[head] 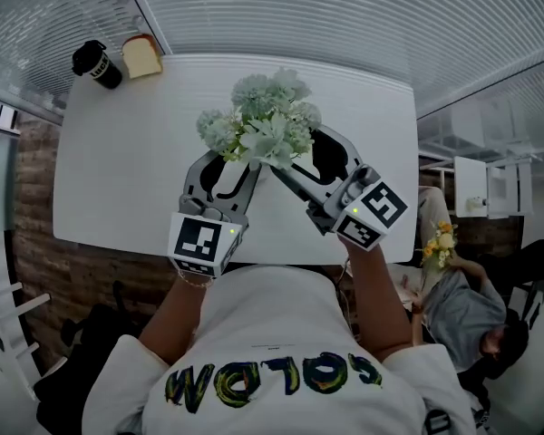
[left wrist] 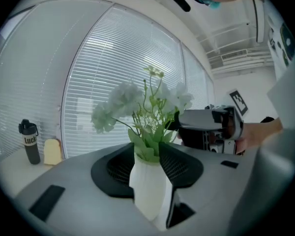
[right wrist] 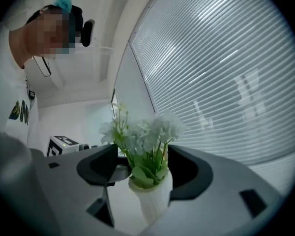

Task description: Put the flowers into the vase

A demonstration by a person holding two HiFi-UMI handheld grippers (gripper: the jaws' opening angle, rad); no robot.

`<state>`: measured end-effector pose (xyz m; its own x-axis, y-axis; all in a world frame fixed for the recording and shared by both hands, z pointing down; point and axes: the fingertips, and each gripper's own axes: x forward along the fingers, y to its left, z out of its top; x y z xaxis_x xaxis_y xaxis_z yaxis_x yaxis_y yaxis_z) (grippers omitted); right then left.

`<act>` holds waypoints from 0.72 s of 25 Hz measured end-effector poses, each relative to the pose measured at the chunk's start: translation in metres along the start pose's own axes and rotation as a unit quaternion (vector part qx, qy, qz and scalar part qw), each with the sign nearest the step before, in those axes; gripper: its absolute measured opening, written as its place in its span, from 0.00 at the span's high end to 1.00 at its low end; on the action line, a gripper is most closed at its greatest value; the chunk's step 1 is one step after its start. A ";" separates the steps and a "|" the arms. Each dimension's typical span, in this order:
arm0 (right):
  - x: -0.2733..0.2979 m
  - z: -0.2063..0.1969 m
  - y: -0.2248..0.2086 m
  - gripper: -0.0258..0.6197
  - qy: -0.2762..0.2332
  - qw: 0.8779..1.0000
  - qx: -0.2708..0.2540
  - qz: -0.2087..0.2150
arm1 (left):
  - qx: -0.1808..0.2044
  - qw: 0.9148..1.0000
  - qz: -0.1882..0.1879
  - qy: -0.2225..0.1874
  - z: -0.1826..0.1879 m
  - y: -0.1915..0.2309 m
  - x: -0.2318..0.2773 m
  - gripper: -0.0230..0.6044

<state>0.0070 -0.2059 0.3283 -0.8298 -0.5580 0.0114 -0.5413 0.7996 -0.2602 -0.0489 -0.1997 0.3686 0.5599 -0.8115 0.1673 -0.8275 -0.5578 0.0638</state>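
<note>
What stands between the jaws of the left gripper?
The white vase, with the flowers in it. The left gripper view shows this; the jaws press on its sides.

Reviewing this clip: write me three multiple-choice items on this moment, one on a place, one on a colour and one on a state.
1. Where does the black cup stand?
A. At the far left corner of the table
B. Between the two grippers
C. On the floor

2. What colour is the vase?
A. Black
B. White
C. Red

3. How do the flowers stand?
A. Lying flat on the table
B. Upright with their stems in the vase
C. Propped against the cup

Answers:
1 A: the head view shows the cup at that corner, beside a yellow slice-shaped block.
2 B: both gripper views show the vase's ribbed white body.
3 B: green stems go down into the vase's mouth.
</note>
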 end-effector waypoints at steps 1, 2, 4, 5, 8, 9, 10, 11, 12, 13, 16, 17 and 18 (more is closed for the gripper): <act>-0.001 0.001 -0.001 0.46 0.000 1.000 0.000 -0.002 | -0.002 1.000 0.001 -0.001 0.001 0.001 0.000 0.69; -0.002 0.001 0.000 0.47 0.001 1.000 -0.001 -0.004 | -0.003 1.000 0.002 -0.001 0.002 0.000 -0.003 0.69; -0.007 0.000 0.006 0.46 0.002 1.000 -0.005 -0.004 | -0.005 1.000 0.005 -0.005 0.002 -0.003 -0.010 0.69; -0.008 0.000 0.010 0.46 0.002 1.000 -0.007 0.000 | -0.005 1.000 0.005 -0.007 0.003 -0.004 -0.013 0.69; -0.010 -0.001 0.014 0.45 0.011 1.000 -0.010 0.020 | -0.005 1.000 0.005 -0.011 0.008 -0.003 -0.016 0.69; -0.011 -0.002 0.013 0.44 0.015 1.000 -0.011 0.022 | -0.006 1.000 0.005 -0.012 0.010 -0.003 -0.015 0.69; -0.013 -0.001 0.011 0.44 0.016 1.000 -0.011 0.020 | -0.007 1.000 0.005 -0.012 0.012 -0.003 -0.014 0.69; -0.015 -0.001 0.009 0.44 0.017 1.000 -0.012 0.017 | -0.008 1.000 0.005 -0.013 0.013 -0.003 -0.014 0.69; -0.018 0.000 0.007 0.44 0.016 1.000 -0.013 0.013 | -0.009 1.000 0.005 -0.014 0.014 -0.003 -0.015 0.69; -0.020 0.001 0.006 0.44 0.016 1.000 -0.015 0.010 | -0.010 1.000 0.004 -0.015 0.016 -0.004 -0.016 0.69; -0.026 0.005 0.008 0.44 0.015 1.000 -0.020 0.005 | -0.012 1.000 0.003 -0.019 0.021 -0.005 -0.021 0.70; -0.028 0.007 0.009 0.44 0.015 1.000 -0.021 0.004 | -0.013 1.000 0.002 -0.019 0.022 -0.006 -0.023 0.70; -0.031 0.008 0.010 0.44 0.014 1.000 -0.023 0.004 | -0.014 1.000 0.002 -0.020 0.024 -0.007 -0.025 0.70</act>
<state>0.0284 -0.1829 0.3173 -0.8369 -0.5460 0.0371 -0.5402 0.8134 -0.2157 -0.0556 -0.1798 0.3408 0.5576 -0.8202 0.1278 -0.8301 -0.5502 0.0907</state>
